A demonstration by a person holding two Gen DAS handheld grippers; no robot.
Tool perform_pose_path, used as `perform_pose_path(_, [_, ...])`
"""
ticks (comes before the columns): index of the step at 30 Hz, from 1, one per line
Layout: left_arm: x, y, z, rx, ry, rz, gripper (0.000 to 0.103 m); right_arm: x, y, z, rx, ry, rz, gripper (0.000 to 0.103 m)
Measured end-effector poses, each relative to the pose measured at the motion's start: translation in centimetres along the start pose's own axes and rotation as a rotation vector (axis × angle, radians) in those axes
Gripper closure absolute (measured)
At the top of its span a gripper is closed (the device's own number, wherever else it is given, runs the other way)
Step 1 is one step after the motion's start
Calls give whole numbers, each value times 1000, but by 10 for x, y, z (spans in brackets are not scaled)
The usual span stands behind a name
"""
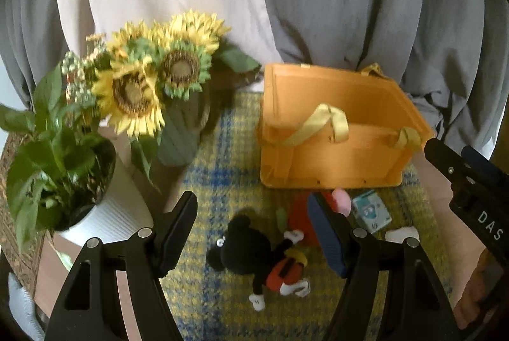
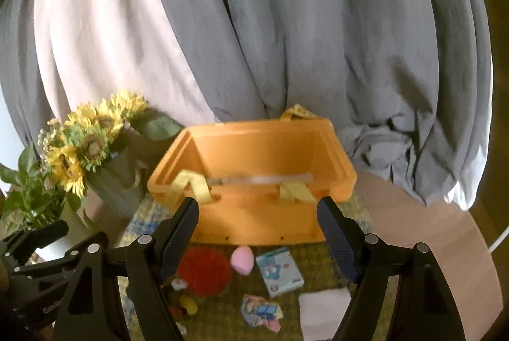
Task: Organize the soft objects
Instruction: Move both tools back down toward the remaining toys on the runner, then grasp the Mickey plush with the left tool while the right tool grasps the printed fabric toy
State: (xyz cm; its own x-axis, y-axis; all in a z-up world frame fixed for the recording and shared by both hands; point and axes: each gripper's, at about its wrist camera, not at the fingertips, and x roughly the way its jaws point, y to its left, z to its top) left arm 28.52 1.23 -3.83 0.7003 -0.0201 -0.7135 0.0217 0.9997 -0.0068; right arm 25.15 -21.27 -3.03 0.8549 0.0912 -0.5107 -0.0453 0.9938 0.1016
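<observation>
A: Since both grippers are wide open and hold nothing, what comes first?

B: The left gripper point(image 1: 251, 233) is over the Mickey Mouse doll point(image 1: 273, 264), low in the middle. Go down, pinch its soft tummy, then lift it into the orange bin point(image 1: 337, 131), upper right.

A: And the right gripper point(image 2: 257, 239)?

B: Keep it away.

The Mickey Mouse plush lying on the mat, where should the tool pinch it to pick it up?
Pinch the Mickey Mouse plush across its middle, around the red shorts, coming straight down from above. It lies flat on the plaid mat, and its arms and legs look thin and floppy, so the body is probably the firmest part. The open left tool hangs right over it, so it likely suits best.
</observation>
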Motion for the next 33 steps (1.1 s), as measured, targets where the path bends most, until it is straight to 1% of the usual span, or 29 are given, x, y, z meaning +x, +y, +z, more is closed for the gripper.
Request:
perform_pose_path(9, [20, -2, -27, 10, 105, 3, 32, 16, -6, -28, 14, 101, 4, 26])
perform_pose_path(15, [33, -4, -44, -7, 195, -40, 32, 27, -10, -46, 29, 173, 15, 26])
perform_pose_path(27, [56, -9, -58, -23, 300, -107, 32, 50, -15, -78, 46, 328, 47, 26])
perform_pose_path(33, [72, -10, -64, -28, 341, -108, 32, 67, -17, -90, 53, 392, 41, 26])
